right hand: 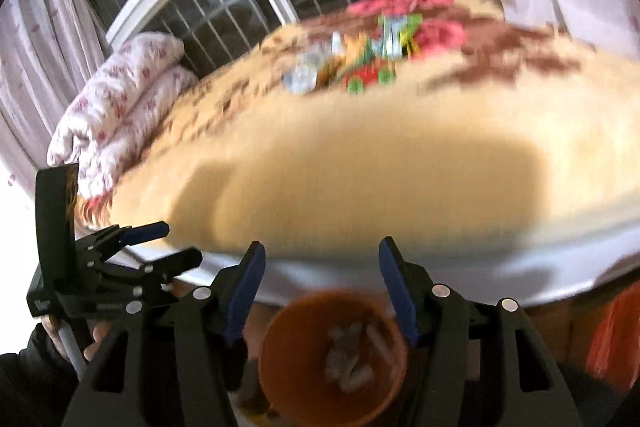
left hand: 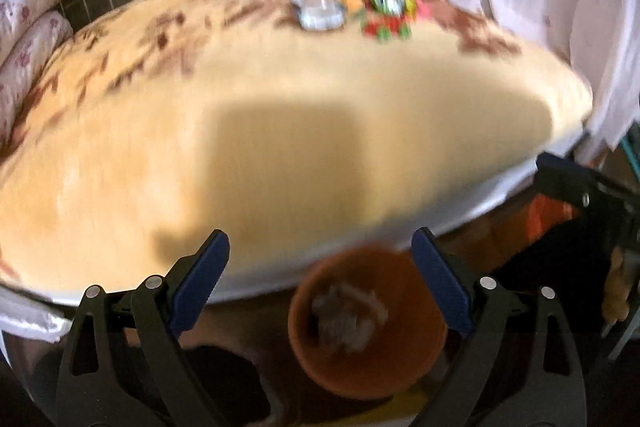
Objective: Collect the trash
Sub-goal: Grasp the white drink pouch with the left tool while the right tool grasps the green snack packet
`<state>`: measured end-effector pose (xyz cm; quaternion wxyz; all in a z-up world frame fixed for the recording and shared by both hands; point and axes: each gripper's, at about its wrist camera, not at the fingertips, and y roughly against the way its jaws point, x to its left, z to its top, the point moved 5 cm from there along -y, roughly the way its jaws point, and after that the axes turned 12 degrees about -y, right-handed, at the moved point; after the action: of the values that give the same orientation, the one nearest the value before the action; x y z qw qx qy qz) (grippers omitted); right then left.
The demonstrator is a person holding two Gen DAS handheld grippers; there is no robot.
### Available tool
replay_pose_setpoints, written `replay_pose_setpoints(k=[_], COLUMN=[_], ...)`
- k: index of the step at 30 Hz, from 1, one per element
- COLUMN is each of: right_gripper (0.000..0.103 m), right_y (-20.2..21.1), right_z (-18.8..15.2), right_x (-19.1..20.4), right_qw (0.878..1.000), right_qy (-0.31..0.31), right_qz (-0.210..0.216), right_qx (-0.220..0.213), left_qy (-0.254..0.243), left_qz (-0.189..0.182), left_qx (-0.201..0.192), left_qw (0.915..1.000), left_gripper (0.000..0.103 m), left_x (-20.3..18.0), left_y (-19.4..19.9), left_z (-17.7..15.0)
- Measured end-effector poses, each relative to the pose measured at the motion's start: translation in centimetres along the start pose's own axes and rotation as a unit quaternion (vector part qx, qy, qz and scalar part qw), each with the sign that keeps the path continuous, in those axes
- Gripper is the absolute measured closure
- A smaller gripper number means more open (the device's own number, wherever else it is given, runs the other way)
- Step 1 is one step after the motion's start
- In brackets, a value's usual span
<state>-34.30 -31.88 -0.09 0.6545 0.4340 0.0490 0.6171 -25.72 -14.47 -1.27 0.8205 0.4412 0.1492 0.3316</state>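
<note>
While both the left gripper [left hand: 320, 267] and right gripper [right hand: 322, 275] hang spread apart and empty above the orange bin [left hand: 366, 327], the blurred trash pile [left hand: 352, 1] lies far across the bed [left hand: 280, 155], its direction unreadable.

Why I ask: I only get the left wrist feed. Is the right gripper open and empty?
Observer: Yes. The right gripper is open with nothing between its fingers. The orange bucket shows below them.
Operator: How does my left gripper look from outside?
Observer: The left gripper sits at the right view's left edge, jaws apart and empty.
Operator: Is there anything left of the pillows?
Observer: A pale curtain hangs there.
</note>
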Motion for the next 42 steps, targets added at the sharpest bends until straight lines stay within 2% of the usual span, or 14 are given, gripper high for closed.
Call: replay_pose_setpoints(k=[5, 9, 13, 16, 18, 21, 30, 34, 42], right_gripper=[0.034, 0.034, 0.03, 0.03, 0.03, 0.029, 0.027, 0.027, 0.027], right_y=[-0.5, -2.1, -3.0, -3.7, -3.7, -3.5, -4.3, -4.6, -5.5], right_z=[5.9, 10.1, 12.1, 12.3, 12.6, 13.0, 12.7, 12.6, 12.4], right_x=[0.8, -0.3, -2.4, -3.7, -3.9, -3.9, -3.5, -3.2, -2.6], right_qw=[0.998, 0.996, 0.992, 0.99, 0.988, 0.989, 0.991, 0.992, 0.994], right_qy=[0.027, 0.002, -0.049, -0.086, -0.094, -0.079, -0.064, -0.053, -0.047], right_qz=[0.005, 0.013, 0.033, 0.047, 0.055, 0.046, 0.051, 0.044, 0.047], right_qx=[-0.056, -0.083, -0.114, -0.104, -0.106, -0.118, -0.102, -0.102, -0.092], left_qy=[0.02, 0.045, 0.044, 0.029, 0.022, 0.006, -0.011, -0.015, -0.016], left_qz=[0.006, -0.018, -0.005, 0.01, 0.017, 0.03, 0.05, 0.062, 0.048], left_qx=[-0.022, -0.018, 0.008, 0.039, 0.06, 0.086, 0.114, 0.115, 0.096], left_qw=[0.9995, 0.9987, 0.999, 0.9988, 0.9978, 0.9958, 0.9921, 0.9913, 0.9941], left_gripper=[0.013, 0.013, 0.013, 0.013, 0.013, 0.013, 0.013, 0.013, 0.014], left_x=[2.8, 4.4, 5.3, 6.1, 6.7, 7.4, 8.6, 9.3, 10.2], left_y=[-1.6, -4.3, -7.9, -11.0, -12.8, -15.0, -18.6, -20.1, -21.4], left_z=[7.5, 14.1, 19.1, 21.3, 21.9, 22.3, 22.7, 23.4, 25.5])
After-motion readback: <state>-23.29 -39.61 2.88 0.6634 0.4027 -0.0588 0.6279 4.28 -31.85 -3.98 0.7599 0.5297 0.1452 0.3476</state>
